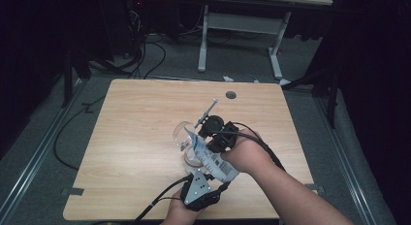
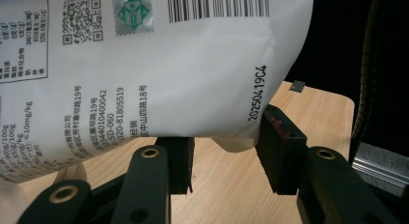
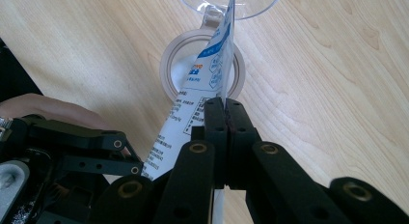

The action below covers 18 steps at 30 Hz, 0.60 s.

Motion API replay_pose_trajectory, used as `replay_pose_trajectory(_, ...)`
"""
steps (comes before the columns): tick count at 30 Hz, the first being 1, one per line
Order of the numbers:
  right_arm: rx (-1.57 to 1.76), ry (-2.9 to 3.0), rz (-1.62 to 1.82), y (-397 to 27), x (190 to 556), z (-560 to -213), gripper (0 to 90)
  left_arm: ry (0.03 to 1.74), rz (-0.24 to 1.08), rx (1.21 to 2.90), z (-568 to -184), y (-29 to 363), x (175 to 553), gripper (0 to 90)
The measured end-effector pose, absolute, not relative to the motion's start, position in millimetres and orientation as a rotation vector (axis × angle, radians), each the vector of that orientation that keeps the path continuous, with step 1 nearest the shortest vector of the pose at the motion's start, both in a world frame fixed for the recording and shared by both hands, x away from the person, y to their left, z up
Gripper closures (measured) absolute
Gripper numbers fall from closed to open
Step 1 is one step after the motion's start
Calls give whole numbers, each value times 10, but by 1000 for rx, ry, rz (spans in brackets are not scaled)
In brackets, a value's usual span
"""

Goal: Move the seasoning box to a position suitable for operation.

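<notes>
The white pouch point(image 1: 213, 159) was up off the desk point(image 1: 135, 152), tilted, its open mouth aimed into a clear glass point(image 1: 183, 134) that stood a little toward the near edge from the desk's middle. The right claw point(image 3: 225, 108) was clamped tight, pads together on the pouch's flat side seam. Down below, the left claw point(image 2: 224, 151) sat half spread under the pouch's fat bottom; one pad looked to touch the bulge, the other stood just beside it, so it cradled more than it gripped.

By my judgement this was a pour, and doing it well meant keeping the mouth over the glass rim while the left claw lifted the bottom slowly, so the contents ran down the seam and not over the side. The glass was light and on a stem, so a nudge from the pouch could tip it.

A roll of tape point(image 3: 170, 55) lay flat on the desk right beside the glass foot, under the pouch. The left claw's cable point(image 1: 160, 198) trailed over the near edge. A small round hole point(image 1: 230, 95) sat near the far edge, well apart.
</notes>
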State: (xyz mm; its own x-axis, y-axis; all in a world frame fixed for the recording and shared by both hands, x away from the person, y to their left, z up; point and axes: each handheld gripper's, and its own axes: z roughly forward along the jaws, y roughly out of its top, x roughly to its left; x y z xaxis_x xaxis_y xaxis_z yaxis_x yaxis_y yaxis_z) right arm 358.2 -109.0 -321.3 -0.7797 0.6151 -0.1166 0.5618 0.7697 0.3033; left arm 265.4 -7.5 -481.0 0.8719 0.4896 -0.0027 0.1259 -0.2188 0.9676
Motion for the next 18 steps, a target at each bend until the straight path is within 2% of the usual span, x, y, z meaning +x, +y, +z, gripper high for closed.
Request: replay_pose_trajectory(18,925,2748,374,-1074,3584,-3184,900,466,356,1771,-4796,-68,2655,584)
